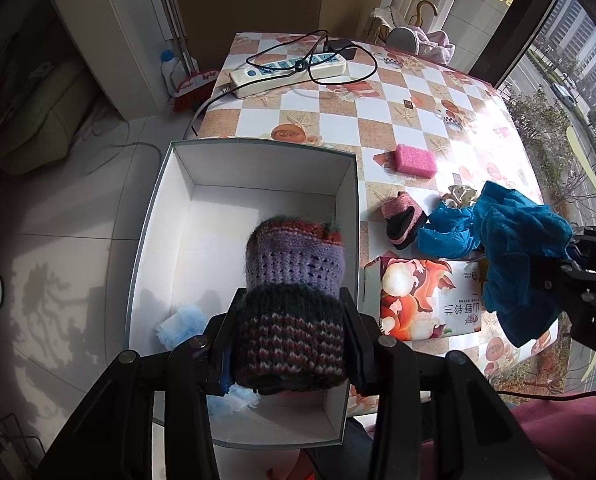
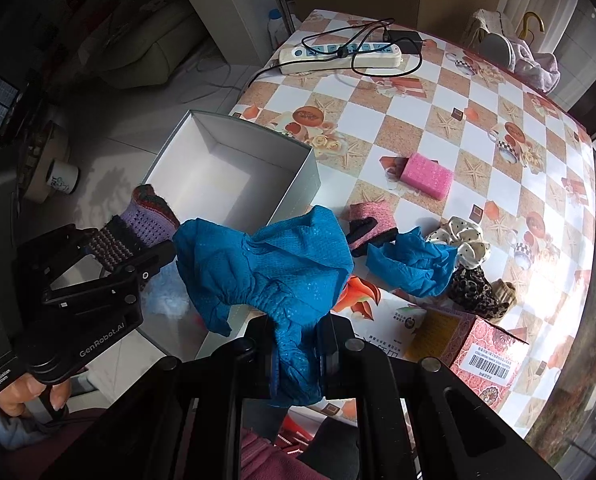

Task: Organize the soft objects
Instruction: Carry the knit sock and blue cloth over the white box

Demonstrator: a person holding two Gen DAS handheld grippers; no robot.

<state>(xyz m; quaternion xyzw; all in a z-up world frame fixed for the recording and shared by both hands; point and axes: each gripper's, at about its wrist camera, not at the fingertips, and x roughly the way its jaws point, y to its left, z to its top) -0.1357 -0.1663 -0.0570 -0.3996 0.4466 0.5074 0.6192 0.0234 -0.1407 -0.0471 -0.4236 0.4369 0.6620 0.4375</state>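
Note:
My left gripper (image 1: 289, 344) is shut on a knitted piece (image 1: 293, 280) striped in purple, dark green and red, and holds it over the open white box (image 1: 257, 148). A pale blue fluffy item (image 1: 179, 326) lies in the box's bottom. In the right wrist view my right gripper (image 2: 298, 354) is shut on a crumpled blue fabric (image 2: 273, 260) that hangs above the box's right corner. That fabric (image 1: 518, 248) and the right gripper (image 1: 578, 264) also show at the right of the left wrist view. The left gripper (image 2: 133, 256) shows with the knit (image 2: 145, 220) at the left.
On the checkered table (image 2: 478, 120) lie a pink sponge (image 2: 426, 176), a pink-and-black knit (image 2: 372, 224), a second blue fabric (image 2: 414, 264), a dotted scrunchie (image 2: 466, 246), a leopard one (image 2: 474, 292), printed cartons (image 1: 422, 296), and a power strip (image 1: 289, 70) with cables at the far end.

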